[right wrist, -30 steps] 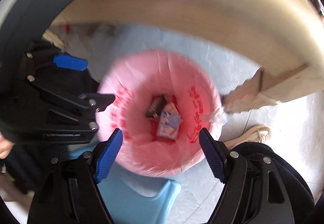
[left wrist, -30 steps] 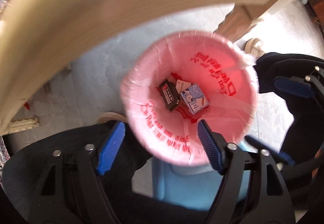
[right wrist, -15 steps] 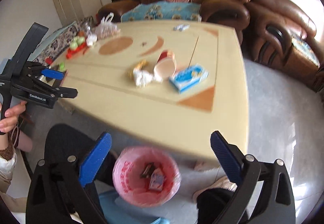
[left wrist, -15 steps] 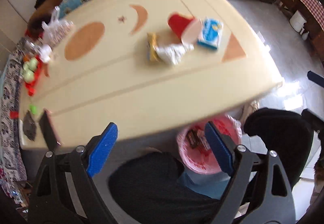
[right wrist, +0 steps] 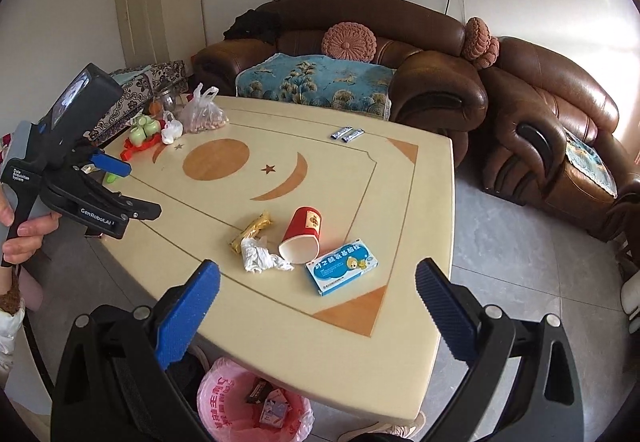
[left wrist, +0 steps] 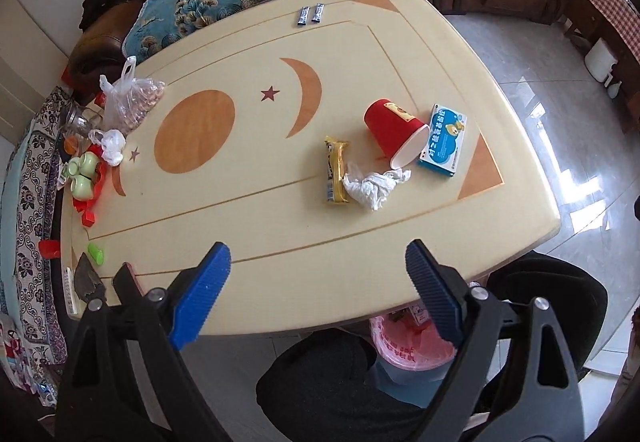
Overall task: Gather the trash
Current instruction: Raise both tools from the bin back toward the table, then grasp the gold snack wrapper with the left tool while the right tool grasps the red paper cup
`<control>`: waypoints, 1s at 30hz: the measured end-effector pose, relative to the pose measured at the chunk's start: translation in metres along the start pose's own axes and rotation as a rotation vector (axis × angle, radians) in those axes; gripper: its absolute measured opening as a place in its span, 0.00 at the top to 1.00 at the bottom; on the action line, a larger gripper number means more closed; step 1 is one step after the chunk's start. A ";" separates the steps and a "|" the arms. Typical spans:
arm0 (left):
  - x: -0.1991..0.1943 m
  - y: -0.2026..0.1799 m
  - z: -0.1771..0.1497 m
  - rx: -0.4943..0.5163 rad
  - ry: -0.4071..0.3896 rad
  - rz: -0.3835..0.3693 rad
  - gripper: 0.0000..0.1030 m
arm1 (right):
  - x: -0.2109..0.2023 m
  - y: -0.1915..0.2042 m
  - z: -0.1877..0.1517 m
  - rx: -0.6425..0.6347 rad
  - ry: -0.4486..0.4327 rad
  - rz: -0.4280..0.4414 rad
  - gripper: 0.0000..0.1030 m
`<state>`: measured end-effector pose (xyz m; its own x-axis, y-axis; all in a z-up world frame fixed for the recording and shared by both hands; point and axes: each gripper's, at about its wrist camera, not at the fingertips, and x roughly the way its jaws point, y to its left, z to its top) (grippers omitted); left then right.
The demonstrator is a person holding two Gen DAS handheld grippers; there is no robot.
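A: Left wrist view takes in most of the cream wooden table with orange inlays [left wrist: 248,202]. What lies on it?

B: Going by size: a red paper cup [left wrist: 394,132] on its side, mouth toward the near edge; a flat blue and white cardboard box [left wrist: 444,140] just beside the cup's rim; a yellow snack wrapper [left wrist: 336,170] on the cup's other side; and a crumpled white tissue [left wrist: 374,186] touching the wrapper's lower end and reaching to the cup's mouth. All four cluster in the near right part of the table.

A: And the bin?

B: A bin lined with a pink plastic bag printed in red [right wrist: 240,406] stands on the floor, partly under the near edge of the table. In the right wrist view a dark packet and a small pale box lie inside it.

A: The tools?

B: The left tool [left wrist: 318,292] hangs over the near edge, its blue pads spread wide, with nothing between them; its jaws have just been opening. The right tool [right wrist: 316,306] is also spread wide and empty, after opening further. In the right wrist view the left tool shows from the side, gripped by a hand [right wrist: 24,230] at the picture's left edge.

A: Anything far off?

B: A clear bag of nuts [left wrist: 132,98], green cups on a red tray and two small blue sachets [left wrist: 310,15] at the far edge.
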<state>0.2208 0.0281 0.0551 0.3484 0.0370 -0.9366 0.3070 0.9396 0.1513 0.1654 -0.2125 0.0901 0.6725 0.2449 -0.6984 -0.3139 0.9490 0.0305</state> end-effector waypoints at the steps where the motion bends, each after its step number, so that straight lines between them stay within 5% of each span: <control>1: 0.002 -0.001 0.004 0.006 0.001 -0.001 0.16 | 0.002 0.000 0.001 -0.004 0.000 0.002 0.07; 30: 0.171 -0.009 0.067 0.005 0.203 -0.045 0.15 | 0.178 -0.023 -0.014 -0.075 0.173 -0.041 0.07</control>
<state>0.3366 0.0030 -0.0850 0.1490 0.0629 -0.9868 0.3232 0.9401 0.1087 0.2835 -0.1939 -0.0451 0.5625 0.1628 -0.8106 -0.3425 0.9382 -0.0493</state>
